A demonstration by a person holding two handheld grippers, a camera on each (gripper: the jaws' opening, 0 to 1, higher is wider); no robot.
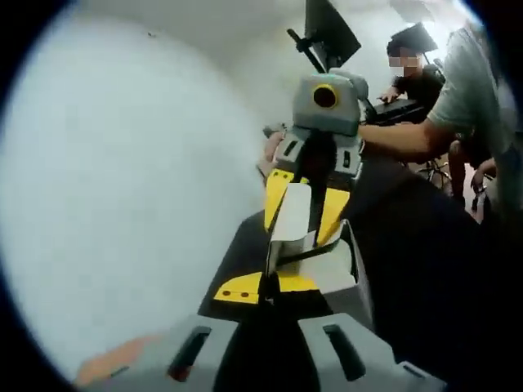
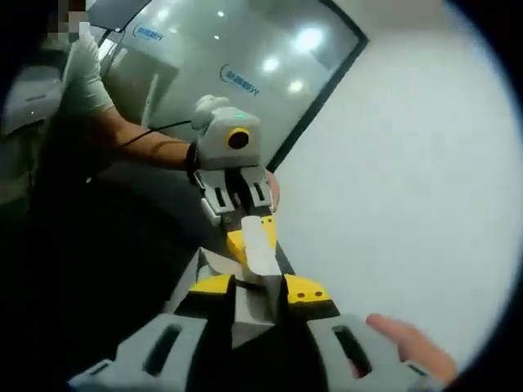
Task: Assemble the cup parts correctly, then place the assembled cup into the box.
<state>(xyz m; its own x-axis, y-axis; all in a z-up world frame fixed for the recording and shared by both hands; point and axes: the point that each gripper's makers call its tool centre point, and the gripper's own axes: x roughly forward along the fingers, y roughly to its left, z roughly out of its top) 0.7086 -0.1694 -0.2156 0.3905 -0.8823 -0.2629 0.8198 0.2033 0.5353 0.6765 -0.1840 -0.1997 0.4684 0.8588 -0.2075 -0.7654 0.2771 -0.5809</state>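
Note:
Both grippers meet tip to tip over a dark table (image 1: 417, 245). In the left gripper view, my left gripper (image 1: 270, 286) has its yellow-tipped jaws shut on a thin white cup part (image 1: 282, 245). My right gripper (image 1: 304, 204) faces it from above and clamps the same white piece higher up. A pale, grey-walled piece (image 1: 343, 282) sits just behind the jaws; I cannot tell whether it is the box or another part. In the right gripper view, my right gripper (image 2: 259, 287) is shut on a grey-white piece (image 2: 249, 309), and the left gripper (image 2: 253, 237) grips the white strip (image 2: 261, 245).
A person's bare arm (image 1: 400, 139) reaches to the right gripper. Another person sits at the back by a monitor (image 1: 331, 28). A white wall (image 1: 122, 180) is close on one side. A hand (image 2: 409, 343) and a glass wall (image 2: 245, 57) appear in the right gripper view.

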